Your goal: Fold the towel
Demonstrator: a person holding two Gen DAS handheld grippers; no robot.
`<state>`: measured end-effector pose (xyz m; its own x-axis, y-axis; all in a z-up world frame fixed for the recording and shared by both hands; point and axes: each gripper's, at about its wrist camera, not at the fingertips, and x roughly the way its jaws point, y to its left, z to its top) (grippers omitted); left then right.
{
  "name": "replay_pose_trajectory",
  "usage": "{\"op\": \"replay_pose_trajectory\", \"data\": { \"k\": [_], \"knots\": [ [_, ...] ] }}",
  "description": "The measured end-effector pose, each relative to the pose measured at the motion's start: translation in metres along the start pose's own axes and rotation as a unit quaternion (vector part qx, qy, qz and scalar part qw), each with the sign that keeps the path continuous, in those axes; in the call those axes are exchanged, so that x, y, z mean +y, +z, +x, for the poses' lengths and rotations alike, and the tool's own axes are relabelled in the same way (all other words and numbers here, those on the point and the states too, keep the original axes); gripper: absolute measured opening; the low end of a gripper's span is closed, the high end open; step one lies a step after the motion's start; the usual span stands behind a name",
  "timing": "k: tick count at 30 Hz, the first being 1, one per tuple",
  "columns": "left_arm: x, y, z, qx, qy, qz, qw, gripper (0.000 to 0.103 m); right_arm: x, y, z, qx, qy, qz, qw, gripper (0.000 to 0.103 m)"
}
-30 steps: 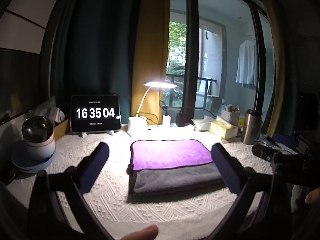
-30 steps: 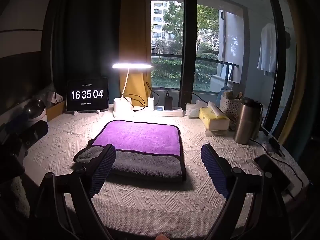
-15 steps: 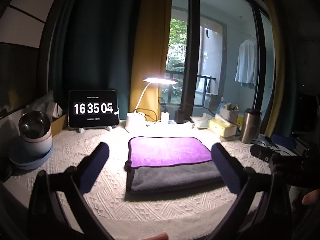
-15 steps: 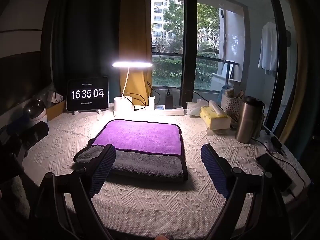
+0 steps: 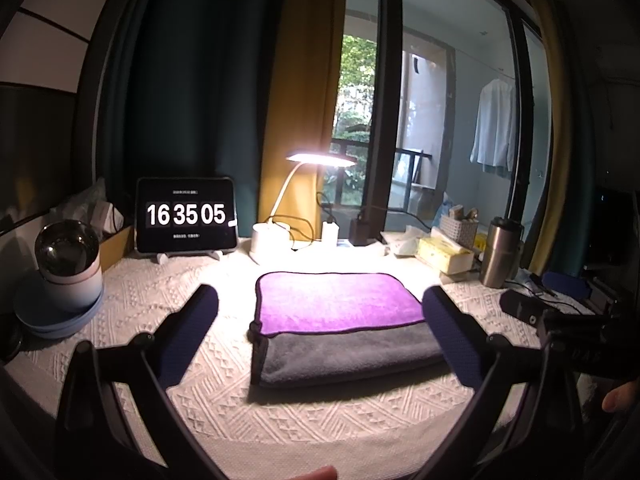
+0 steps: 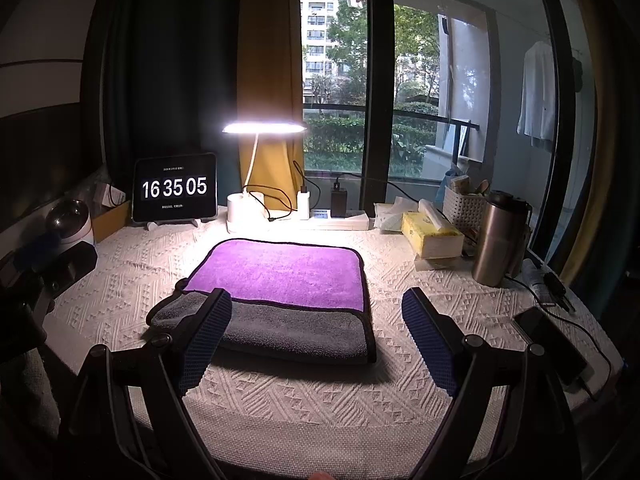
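Your towel (image 5: 340, 324) lies folded on the white woven tablecloth (image 5: 320, 412), right under the lit desk lamp (image 5: 320, 158). Its purple face is turned over the far part and a grey band shows along the near edge. From your right-hand camera the same towel (image 6: 280, 296) sits between the two fingers in the view, with a loose grey corner sticking out at the near left.

Your left gripper (image 5: 320, 332) hangs with its fingers spread wide and nothing between them, short of the towel's near edge. Your right gripper (image 6: 316, 340) is just as wide open and also empty, hovering above the near side of the towel.

Over the last second very little has changed. The clock (image 5: 186, 215) has ticked from 16 35 04 to 16 35 05. In the left camera the towel and the things behind it sit a little lower in the view, so that gripper seems to have tilted up or risen slightly. The towel itself has not shifted and no new fold has appeared.

That suggests you are between steps: the towel already carries at least one fold, and both grippers are free. If another fold is wanted, the loose near-left corner looks like the untidy part to watch.

The steel cup (image 6: 500, 240) and the tissue box (image 6: 430, 236) stand well apart on the right.
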<state>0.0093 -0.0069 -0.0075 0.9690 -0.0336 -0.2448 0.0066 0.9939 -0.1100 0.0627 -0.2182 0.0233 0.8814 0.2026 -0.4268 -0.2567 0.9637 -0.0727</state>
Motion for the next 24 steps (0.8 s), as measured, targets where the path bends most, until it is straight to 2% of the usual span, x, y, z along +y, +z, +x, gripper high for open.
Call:
{"op": "replay_pose_trajectory", "data": {
  "k": [24],
  "knots": [
    [-0.0030, 0.0019, 0.0029, 0.008, -0.003, -0.003, 1.0000, 0.102, -0.0015, -0.0007, 0.0003, -0.001, 0.002, 0.002, 1.000, 0.089]
  ]
}}
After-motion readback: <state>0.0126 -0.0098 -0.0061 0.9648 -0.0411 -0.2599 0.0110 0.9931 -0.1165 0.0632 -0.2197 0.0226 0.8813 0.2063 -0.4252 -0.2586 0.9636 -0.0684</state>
